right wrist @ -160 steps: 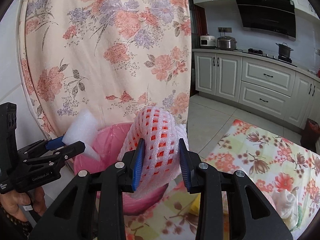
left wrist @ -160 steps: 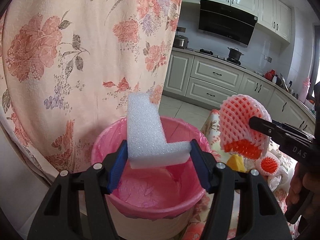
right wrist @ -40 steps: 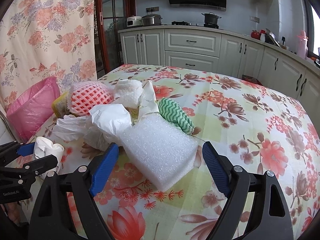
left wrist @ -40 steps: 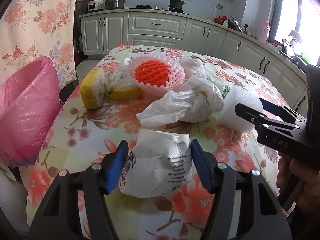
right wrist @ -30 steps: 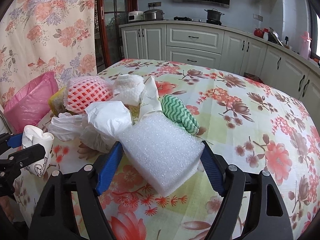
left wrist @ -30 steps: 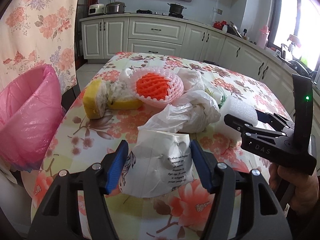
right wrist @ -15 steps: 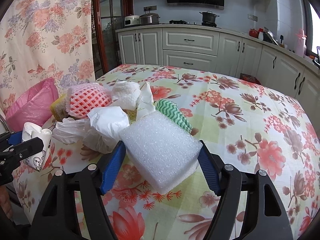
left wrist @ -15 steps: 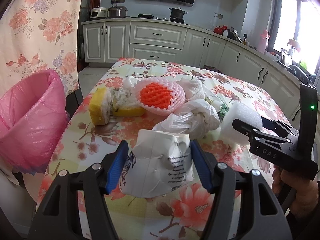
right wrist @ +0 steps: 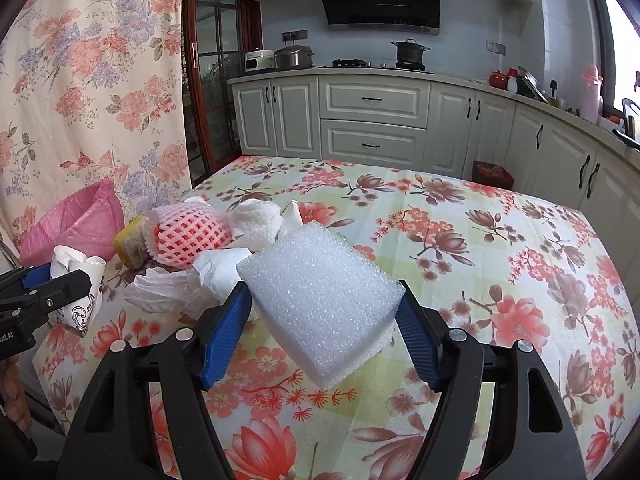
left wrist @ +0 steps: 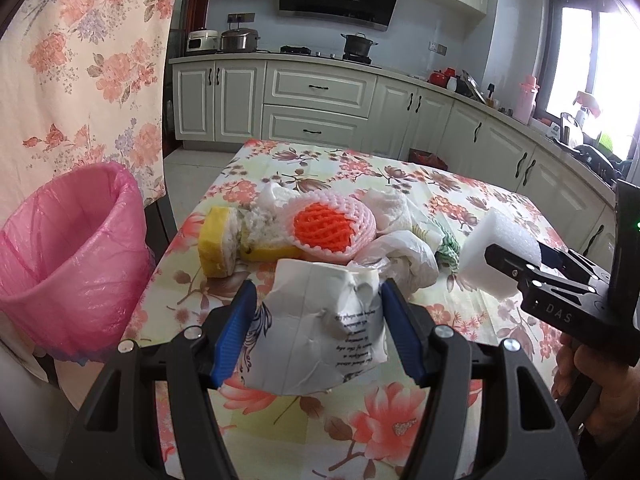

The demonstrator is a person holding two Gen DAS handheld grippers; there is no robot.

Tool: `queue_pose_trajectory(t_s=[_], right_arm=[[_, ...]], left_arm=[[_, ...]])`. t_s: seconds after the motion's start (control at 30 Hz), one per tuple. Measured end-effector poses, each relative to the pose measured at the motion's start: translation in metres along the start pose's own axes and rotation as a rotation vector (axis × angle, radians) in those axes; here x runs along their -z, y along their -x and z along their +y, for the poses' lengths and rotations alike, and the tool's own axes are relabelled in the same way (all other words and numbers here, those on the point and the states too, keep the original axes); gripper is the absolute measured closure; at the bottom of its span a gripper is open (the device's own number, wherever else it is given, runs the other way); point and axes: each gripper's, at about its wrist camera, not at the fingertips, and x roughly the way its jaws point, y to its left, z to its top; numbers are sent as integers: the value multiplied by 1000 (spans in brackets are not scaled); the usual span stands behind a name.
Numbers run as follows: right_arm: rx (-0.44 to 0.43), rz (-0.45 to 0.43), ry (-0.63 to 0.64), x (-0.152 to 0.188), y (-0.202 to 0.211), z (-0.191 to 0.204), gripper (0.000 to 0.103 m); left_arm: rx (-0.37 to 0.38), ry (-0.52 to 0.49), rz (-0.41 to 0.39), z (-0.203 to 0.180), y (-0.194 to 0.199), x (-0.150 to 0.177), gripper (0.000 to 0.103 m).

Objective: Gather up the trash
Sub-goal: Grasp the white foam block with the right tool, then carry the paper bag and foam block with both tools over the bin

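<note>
My left gripper point(left wrist: 319, 286) is shut on a crumpled white paper cup point(left wrist: 320, 328), held above the table's near edge. My right gripper point(right wrist: 322, 288) is shut on a white foam block point(right wrist: 320, 304), lifted off the floral tablecloth point(right wrist: 480, 240). In the left wrist view the right gripper point(left wrist: 524, 254) and its foam block point(left wrist: 496, 236) hang at the right. The right wrist view shows the left gripper point(right wrist: 56, 276) with the cup point(right wrist: 76, 304) at the far left. A pink-lined bin point(left wrist: 76, 248) stands left of the table.
A pile lies on the table: an orange fruit net point(left wrist: 324, 228), a yellow sponge point(left wrist: 216, 240), a white plastic bag point(left wrist: 404, 252), tissue point(left wrist: 390, 208) and a green striped cloth point(left wrist: 448, 244). A floral curtain point(left wrist: 80, 60) hangs behind the bin. Kitchen cabinets point(right wrist: 372, 120) line the back.
The right jaws closed from wide apart onto the foam block and lifted it off the table. Both grippers have risen a little with their loads. The pile has not moved.
</note>
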Motion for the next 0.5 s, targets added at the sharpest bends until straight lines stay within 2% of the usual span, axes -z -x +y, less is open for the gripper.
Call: queue_pose_trajectory(t_s=[0.5], right_arm=[[-12, -49, 20, -21, 16, 16, 35]], left_arm=[[-30, 20, -71, 27, 18, -23, 41]])
